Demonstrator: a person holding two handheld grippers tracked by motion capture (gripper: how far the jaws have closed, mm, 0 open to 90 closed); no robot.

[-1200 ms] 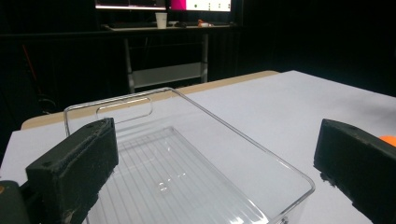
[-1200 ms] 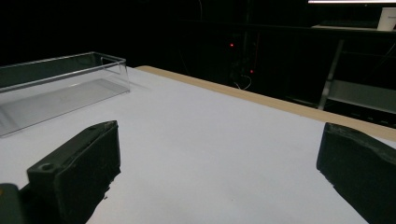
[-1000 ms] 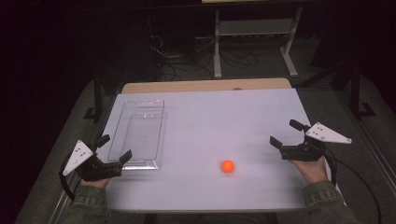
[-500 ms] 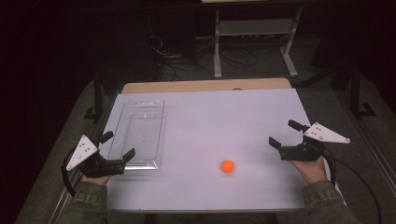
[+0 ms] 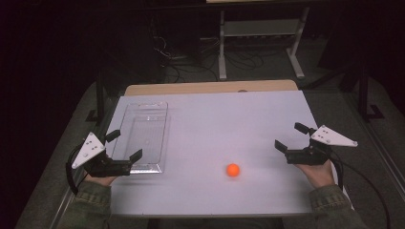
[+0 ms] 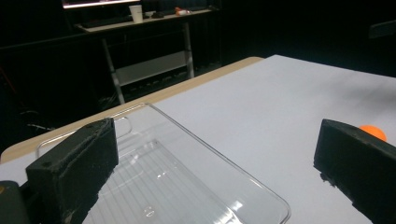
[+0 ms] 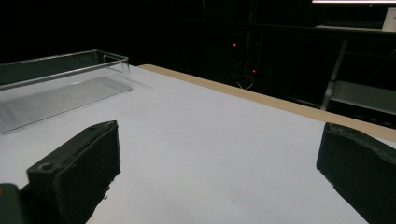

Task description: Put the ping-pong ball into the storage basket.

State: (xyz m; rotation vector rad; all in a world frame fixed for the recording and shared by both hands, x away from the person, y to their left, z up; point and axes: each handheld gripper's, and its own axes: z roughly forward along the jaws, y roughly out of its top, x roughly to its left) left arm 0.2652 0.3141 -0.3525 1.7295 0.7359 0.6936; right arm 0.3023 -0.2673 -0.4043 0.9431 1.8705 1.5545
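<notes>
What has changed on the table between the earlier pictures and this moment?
Very little. The left gripper has shifted slightly along the near end of the clear tray, a small drift toward the person. The right gripper has barely moved, perhaps a touch inward. Nothing was taken hold of or let go: both grippers have their jaws wide open. The orange ball and the tray stayed in place.

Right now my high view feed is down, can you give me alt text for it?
An orange ball lies on the white table between two open grippers, left gripper and right gripper. A clear empty tray sits by the left one.
</notes>
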